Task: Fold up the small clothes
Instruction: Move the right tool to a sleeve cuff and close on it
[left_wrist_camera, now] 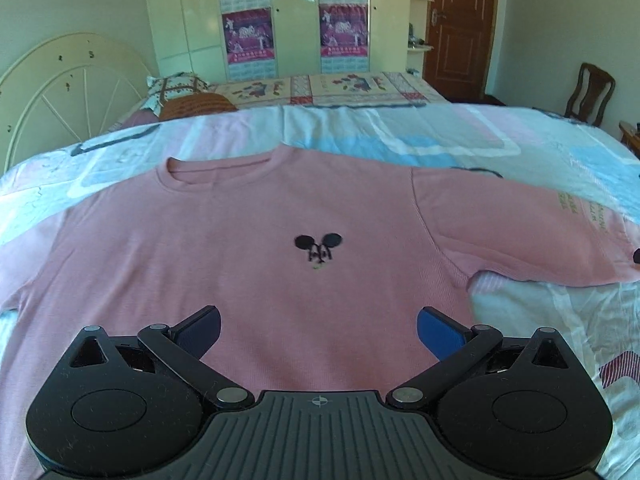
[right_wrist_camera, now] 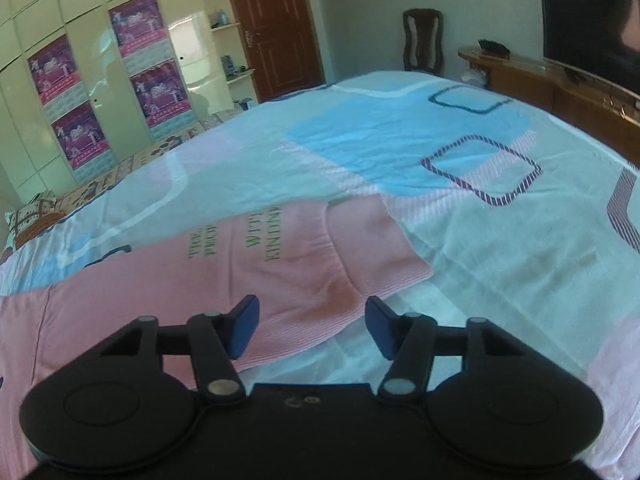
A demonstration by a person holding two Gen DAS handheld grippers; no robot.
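Left gripper (left_wrist_camera: 319,330): fingers spread wide, holding nothing; the blue pads hang over the lower front of the shirt.
Right gripper (right_wrist_camera: 312,326): fingers also well apart and empty, poised above the edge of the sleeve; the left pad sits over pink cloth, the right pad over bare bedsheet.
Shirt (left_wrist_camera: 248,240): pink, long-sleeved, spread flat and face up on the bed, collar pointing away from the grippers.
Mouse emblem (left_wrist_camera: 319,249): small dark mark on the chest, straight ahead of the left fingers and between them in line.
Sleeve (right_wrist_camera: 280,264): stretched out to the shirt's side, green lettering across it, ribbed cuff at its far end; its near edge lies between the right fingers.
Collar (left_wrist_camera: 224,168): round, ribbed, at the far end of the shirt.
Bedsheet (right_wrist_camera: 400,132): white, pink and blue patches with dark outlined squares, lying under the shirt and reaching past it on all sides.
Pillow (left_wrist_camera: 176,88): patterned, beyond the collar, beside a white arched headboard (left_wrist_camera: 60,88).
Quilt (left_wrist_camera: 328,88): flowered, on a second bed past the sheet.
Chair (right_wrist_camera: 423,40): dark wood, by the far wall.
Wardrobe (left_wrist_camera: 292,16): cream doors with pink posters, farthest back, next to a brown door (left_wrist_camera: 460,28).
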